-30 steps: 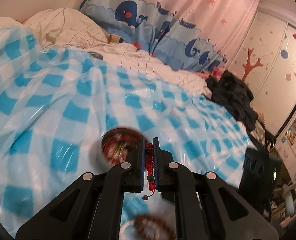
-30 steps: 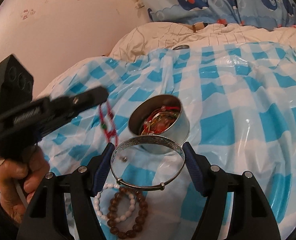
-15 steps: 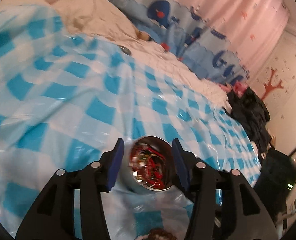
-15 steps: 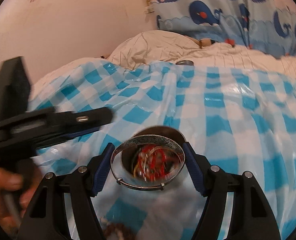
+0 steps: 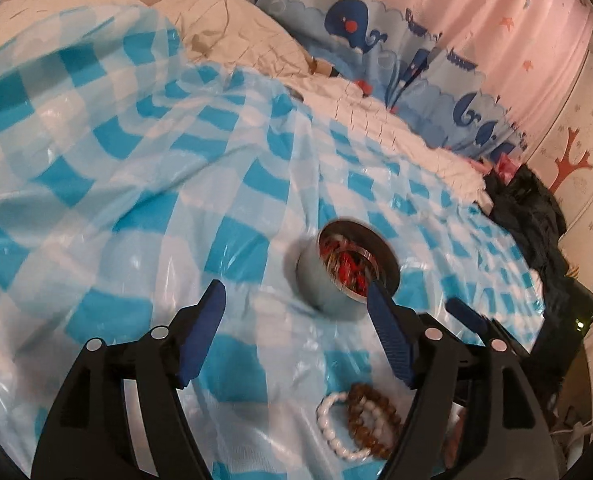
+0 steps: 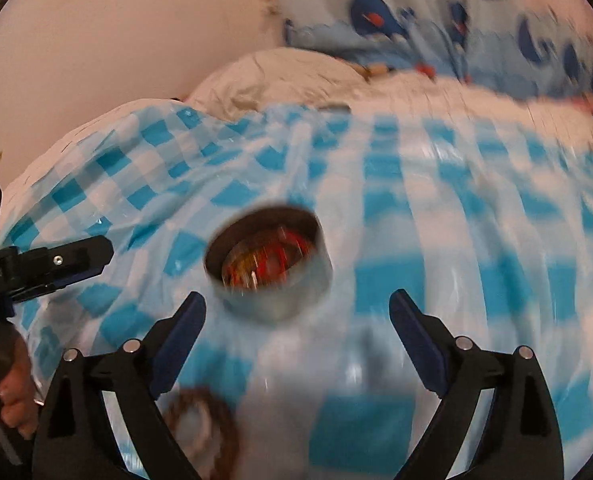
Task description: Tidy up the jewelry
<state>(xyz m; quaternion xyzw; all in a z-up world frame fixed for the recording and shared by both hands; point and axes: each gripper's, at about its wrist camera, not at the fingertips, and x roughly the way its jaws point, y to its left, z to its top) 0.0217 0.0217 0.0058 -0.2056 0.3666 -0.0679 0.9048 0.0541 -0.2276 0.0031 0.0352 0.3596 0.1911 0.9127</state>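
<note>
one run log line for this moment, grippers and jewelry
left gripper: open, empty | right gripper: open, empty | tin: holds jewelry | white bracelet, brown bracelet: on checked sheet

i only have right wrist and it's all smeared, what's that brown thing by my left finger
Observer: The left wrist view shows it sharply: a brown bead bracelet overlapping a white bead bracelet on the checked cloth.
Operator: is the left gripper holding anything
Observer: No, the left gripper is open and empty.
Operator: anything silver in the tin
Observer: What looks like a silver bangle lies on red jewelry inside the tin.
</note>
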